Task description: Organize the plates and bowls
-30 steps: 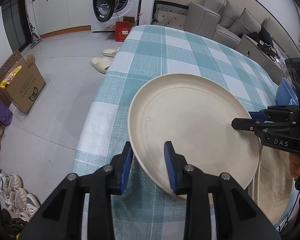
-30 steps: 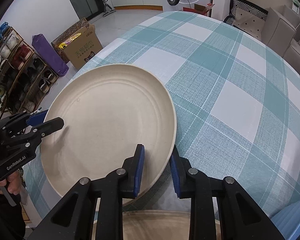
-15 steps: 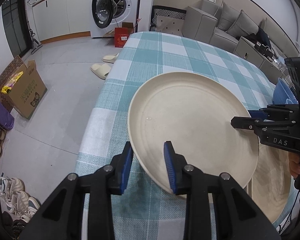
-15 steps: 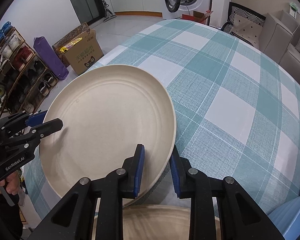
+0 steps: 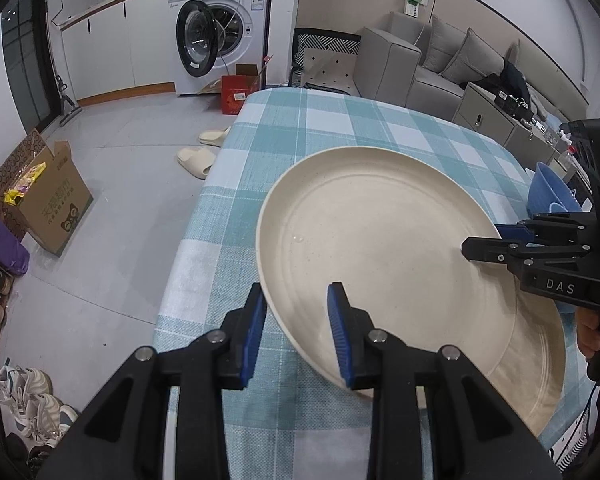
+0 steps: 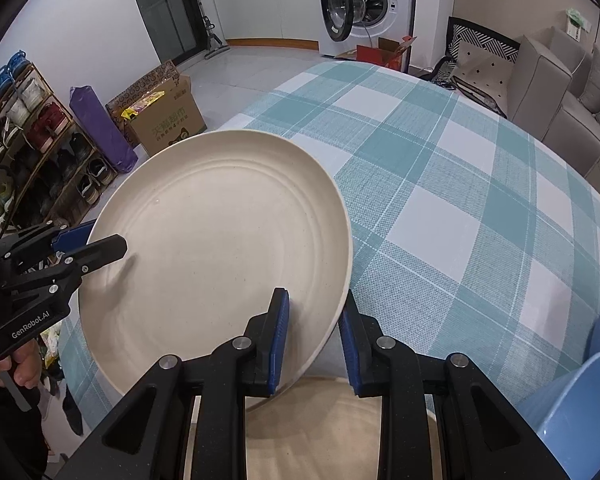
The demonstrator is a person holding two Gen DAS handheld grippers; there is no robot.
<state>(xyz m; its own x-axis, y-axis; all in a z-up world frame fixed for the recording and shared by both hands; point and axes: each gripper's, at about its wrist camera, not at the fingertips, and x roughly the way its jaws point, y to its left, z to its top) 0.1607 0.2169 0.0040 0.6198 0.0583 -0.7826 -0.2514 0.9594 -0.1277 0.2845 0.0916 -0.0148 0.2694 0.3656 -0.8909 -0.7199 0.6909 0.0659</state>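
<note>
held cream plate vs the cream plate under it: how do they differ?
The held plate is clamped at opposite rim edges by the left gripper and right gripper; the lower plate is ungripped. The held plate is raised and tilted above the checked tablecloth; the lower plate lies flat on it. The held plate shows whole; the lower one is mostly hidden. Both are cream, round and ridged.

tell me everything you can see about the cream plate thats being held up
The cream plate is large, round and matte, faintly speckled, with concentric ridges inside a shallow raised rim. It looks empty and clean. It is held tilted above the checked tablecloth, clamped at opposite edges: the left gripper grips its near rim, the right gripper the other side. Part of it overlaps a second cream plate lying beneath.
</note>
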